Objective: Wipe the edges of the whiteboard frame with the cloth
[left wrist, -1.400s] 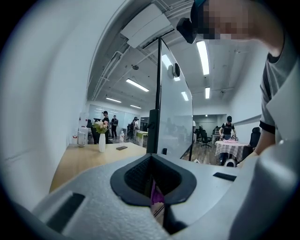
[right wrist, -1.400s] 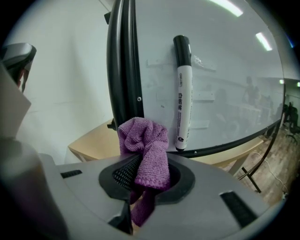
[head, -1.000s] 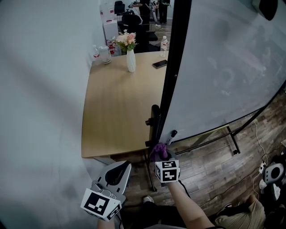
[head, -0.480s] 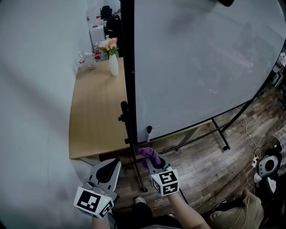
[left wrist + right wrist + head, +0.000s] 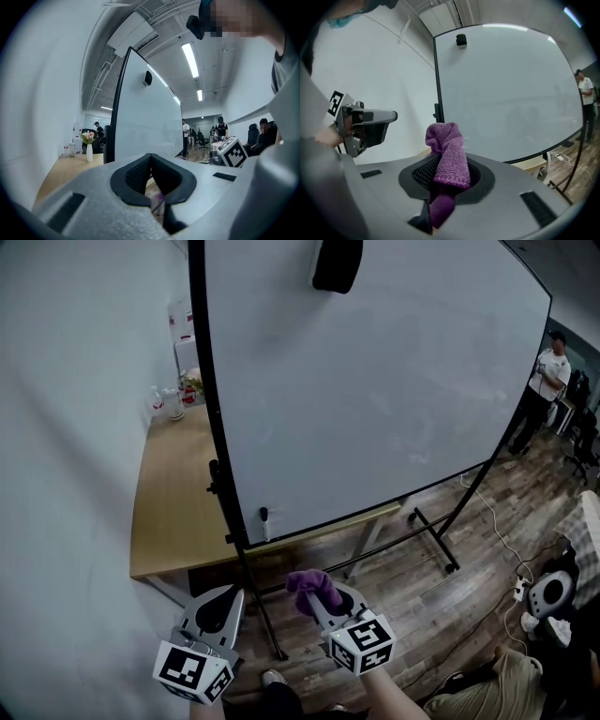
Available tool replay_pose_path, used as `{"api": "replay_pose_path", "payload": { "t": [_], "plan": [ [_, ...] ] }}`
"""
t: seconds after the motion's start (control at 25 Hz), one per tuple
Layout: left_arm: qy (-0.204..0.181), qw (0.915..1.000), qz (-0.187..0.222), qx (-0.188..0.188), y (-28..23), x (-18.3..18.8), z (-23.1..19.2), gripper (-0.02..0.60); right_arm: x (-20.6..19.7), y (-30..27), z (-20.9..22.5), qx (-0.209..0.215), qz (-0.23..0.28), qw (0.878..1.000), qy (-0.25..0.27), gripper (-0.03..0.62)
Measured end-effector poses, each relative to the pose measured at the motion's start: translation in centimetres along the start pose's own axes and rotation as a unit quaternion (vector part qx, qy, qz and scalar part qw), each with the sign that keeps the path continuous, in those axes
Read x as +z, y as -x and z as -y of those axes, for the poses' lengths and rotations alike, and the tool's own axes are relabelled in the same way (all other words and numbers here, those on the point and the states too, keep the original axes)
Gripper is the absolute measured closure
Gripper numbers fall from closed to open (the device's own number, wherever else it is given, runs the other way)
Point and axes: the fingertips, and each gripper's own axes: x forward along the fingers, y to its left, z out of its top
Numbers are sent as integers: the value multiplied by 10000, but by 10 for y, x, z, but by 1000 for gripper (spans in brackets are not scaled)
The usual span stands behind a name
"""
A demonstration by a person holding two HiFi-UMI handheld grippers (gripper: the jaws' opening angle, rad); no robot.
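A large whiteboard (image 5: 375, 390) with a black frame (image 5: 211, 418) stands on a black stand in front of me. My right gripper (image 5: 314, 589) is shut on a purple cloth (image 5: 307, 583), held low, a short way off the board's bottom left corner. In the right gripper view the purple cloth (image 5: 449, 154) sticks up from the jaws with the frame's left edge (image 5: 438, 93) beyond it. My left gripper (image 5: 220, 604) hangs to the left, jaws shut with nothing in them; the left gripper view looks along the frame's left edge (image 5: 118, 112).
A wooden table (image 5: 169, 502) stands behind the board against the white wall, with bottles and flowers (image 5: 190, 388) at its far end. A marker (image 5: 263, 517) sits at the board's lower left. A black eraser (image 5: 336, 263) hangs near the top. A person (image 5: 544, 376) stands far right; cables lie on the floor.
My head has swung round, so the board's front face now fills the view and the frame's left edge sits further left. Both grippers stay low; the right one still holds the cloth.
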Motion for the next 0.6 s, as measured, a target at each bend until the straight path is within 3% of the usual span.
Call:
{"api": "replay_pose_path", "payload": {
  "t": [0.28, 0.6],
  "plan": [
    [-47, 9999, 132, -23, 18, 13, 60, 565, 29, 84, 3, 99, 275, 9996, -27, 526],
    [-116, 9995, 277, -76, 36, 25, 120, 565, 43, 169, 13, -63, 557, 9984, 61, 525]
  ]
}}
